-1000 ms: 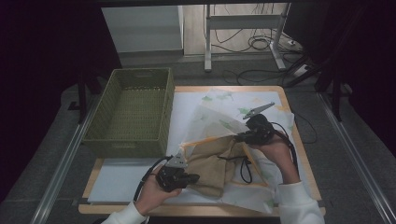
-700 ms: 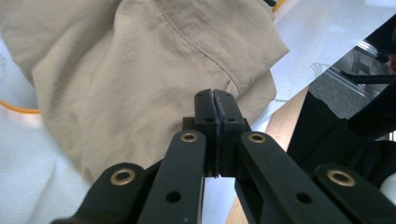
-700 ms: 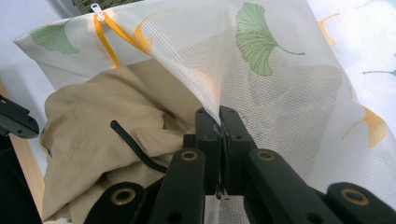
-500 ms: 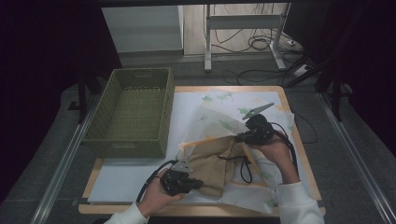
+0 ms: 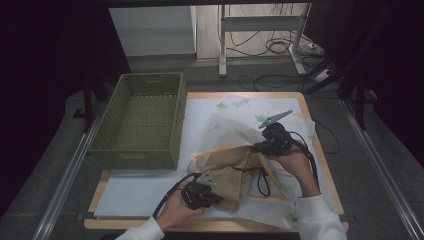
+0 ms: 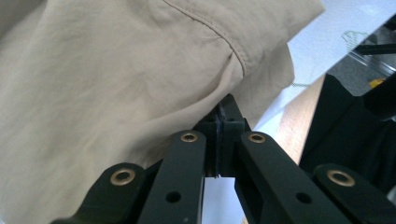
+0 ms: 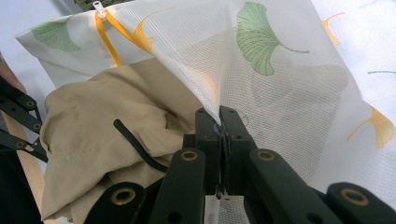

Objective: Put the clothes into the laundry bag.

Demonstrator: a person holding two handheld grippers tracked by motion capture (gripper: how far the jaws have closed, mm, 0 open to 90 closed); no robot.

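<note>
While the right tool (image 5: 256, 146) pinches the edge of the mesh laundry bag (image 7: 280, 70) and lifts it just right of the frame's centre in the high view, the bag's mouth stands open like a tent over the beige garment (image 5: 227, 172). The left tool (image 5: 215, 199), at the lower middle of that frame, has its jaws pressed together on a fold of the garment; its own view shows the cloth bunched right at the closed tips, near the stitched hem.

The garment lies partly under the raised mesh and partly out on the white sheet (image 5: 140, 192) that covers the tabletop (image 5: 305, 100), with the green basket (image 5: 140, 117) off to the upper left.

The step in hand looks like feeding the garment into the bag. To do it well, the right tool should hold the mesh high and taut so the opening, edged by the yellow zipper tape (image 7: 109, 39), does not sag. The left tool should push its fold deep toward the bag's closed end, then take the trailing cloth. A black cable (image 7: 137, 147) lies across the garment and could get dragged inside.
</note>
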